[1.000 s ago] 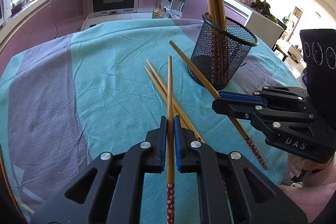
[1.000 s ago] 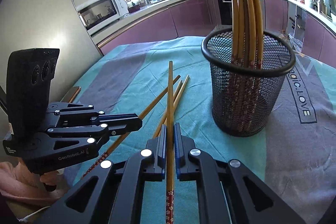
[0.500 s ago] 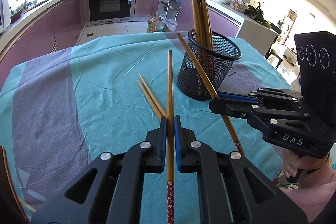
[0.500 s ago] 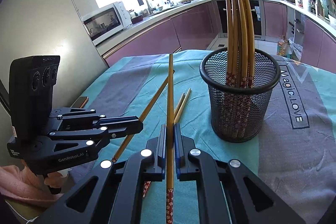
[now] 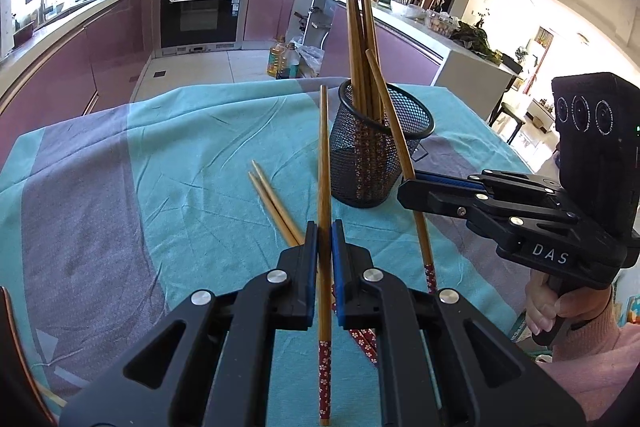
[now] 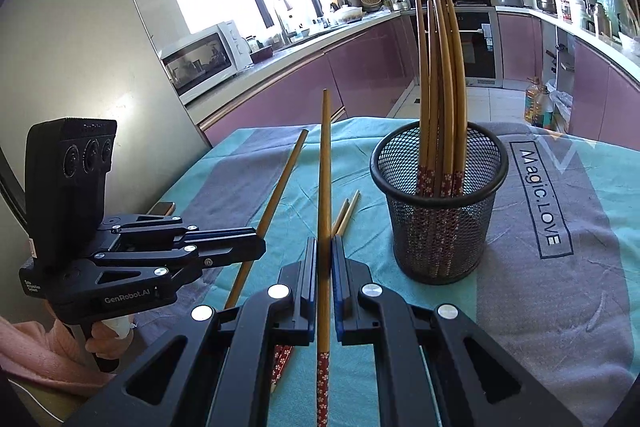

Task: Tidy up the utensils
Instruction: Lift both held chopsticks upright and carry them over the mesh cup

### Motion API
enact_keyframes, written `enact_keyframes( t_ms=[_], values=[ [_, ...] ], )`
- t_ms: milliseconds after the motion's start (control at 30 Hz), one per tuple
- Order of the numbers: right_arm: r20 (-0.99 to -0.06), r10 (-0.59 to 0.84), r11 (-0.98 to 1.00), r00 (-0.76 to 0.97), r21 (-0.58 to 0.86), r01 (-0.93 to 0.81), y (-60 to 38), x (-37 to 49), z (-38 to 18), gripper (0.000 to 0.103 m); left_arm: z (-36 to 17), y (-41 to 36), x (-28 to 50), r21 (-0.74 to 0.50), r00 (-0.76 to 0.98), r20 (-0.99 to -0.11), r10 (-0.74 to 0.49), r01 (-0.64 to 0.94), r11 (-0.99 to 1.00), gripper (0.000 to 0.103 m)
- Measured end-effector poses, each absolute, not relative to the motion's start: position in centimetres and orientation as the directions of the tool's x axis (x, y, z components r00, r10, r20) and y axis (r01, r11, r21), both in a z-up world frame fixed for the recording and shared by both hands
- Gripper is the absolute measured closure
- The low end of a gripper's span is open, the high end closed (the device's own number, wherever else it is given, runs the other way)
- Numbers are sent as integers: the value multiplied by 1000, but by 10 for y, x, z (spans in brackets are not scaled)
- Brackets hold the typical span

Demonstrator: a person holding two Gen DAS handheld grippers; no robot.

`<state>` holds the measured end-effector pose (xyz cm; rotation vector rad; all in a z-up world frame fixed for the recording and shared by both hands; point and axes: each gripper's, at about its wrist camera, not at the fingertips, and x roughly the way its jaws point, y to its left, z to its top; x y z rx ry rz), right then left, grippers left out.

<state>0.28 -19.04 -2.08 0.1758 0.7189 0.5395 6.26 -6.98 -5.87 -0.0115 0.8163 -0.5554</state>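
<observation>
My left gripper [image 5: 324, 233] is shut on a wooden chopstick [image 5: 323, 163] with a red flowered end, held above the cloth and pointing forward. My right gripper [image 6: 324, 249] is shut on a second chopstick [image 6: 325, 171]; it also shows at the right of the left wrist view [image 5: 404, 187], its chopstick [image 5: 394, 125] slanting up in front of the black mesh holder [image 5: 376, 163]. The holder [image 6: 438, 227] stands upright with several chopsticks [image 6: 438, 79] in it. Two more chopsticks [image 5: 276, 207] lie on the cloth between the grippers and the holder.
A teal and grey cloth [image 5: 140, 179] covers the table. The left gripper body [image 6: 132, 263] is at the left of the right wrist view. The kitchen counter and oven [image 5: 200, 11] are far behind.
Both grippers have lifted their chopsticks off the cloth and tilted them upward. The right gripper's chopstick has swung up in front of the holder. Two chopsticks stay on the cloth.
</observation>
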Motion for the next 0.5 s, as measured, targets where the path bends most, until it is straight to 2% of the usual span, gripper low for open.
enact_keyframes(
  t_ms=[500],
  values=[
    [-542, 527, 850, 654, 338, -404, -203, -2, -9, 97, -42, -67, 62, -242, 554, -655, -514, 490, 838, 96]
  ],
)
